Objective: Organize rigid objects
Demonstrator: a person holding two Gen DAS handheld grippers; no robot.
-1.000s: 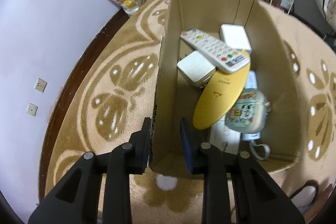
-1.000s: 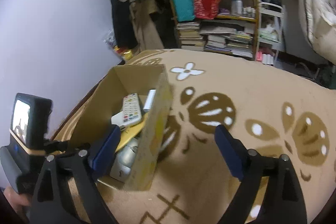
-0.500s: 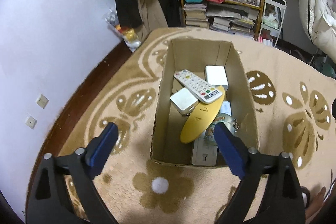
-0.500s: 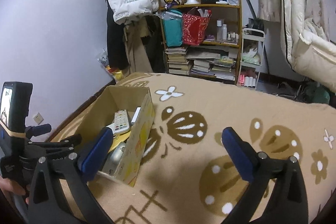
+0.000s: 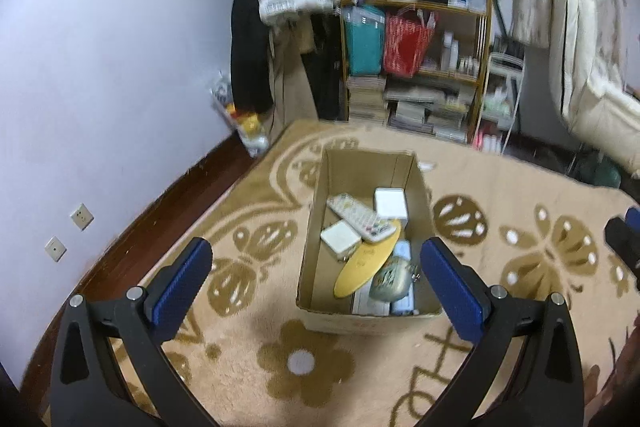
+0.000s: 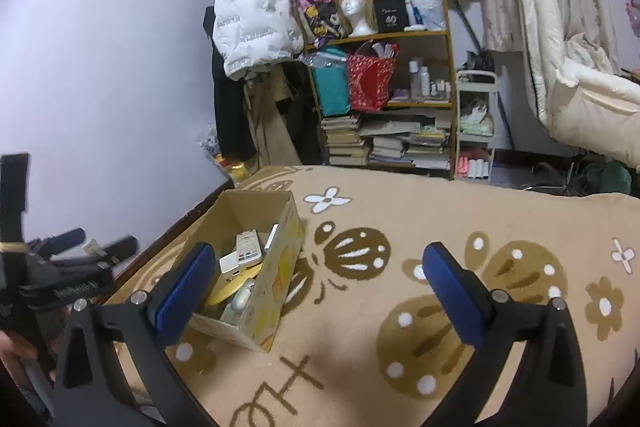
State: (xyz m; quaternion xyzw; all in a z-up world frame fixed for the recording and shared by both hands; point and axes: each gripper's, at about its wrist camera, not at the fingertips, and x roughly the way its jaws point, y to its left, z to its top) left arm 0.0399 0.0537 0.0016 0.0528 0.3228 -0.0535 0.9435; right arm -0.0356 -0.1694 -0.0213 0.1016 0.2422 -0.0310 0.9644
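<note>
Cardboard, an open brown box point(image 5: 368, 227), sits on the tan patterned carpet point(image 5: 520, 195) holding the white remote control point(image 5: 359, 218), white square cases and yellow oval board, gathered for tidiness. Left claw point(image 5: 316, 273) and right claw point(image 6: 316, 277) both gape wide, empty, hovering well above the carpet.

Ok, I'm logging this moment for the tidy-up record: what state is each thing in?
left gripper: open, empty
right gripper: open, empty
cardboard box: open-topped, upright on the rug
remote control: lying across the white boxes inside
yellow oval piece: slanted, under the remote
round patterned case: resting at the near end
</note>
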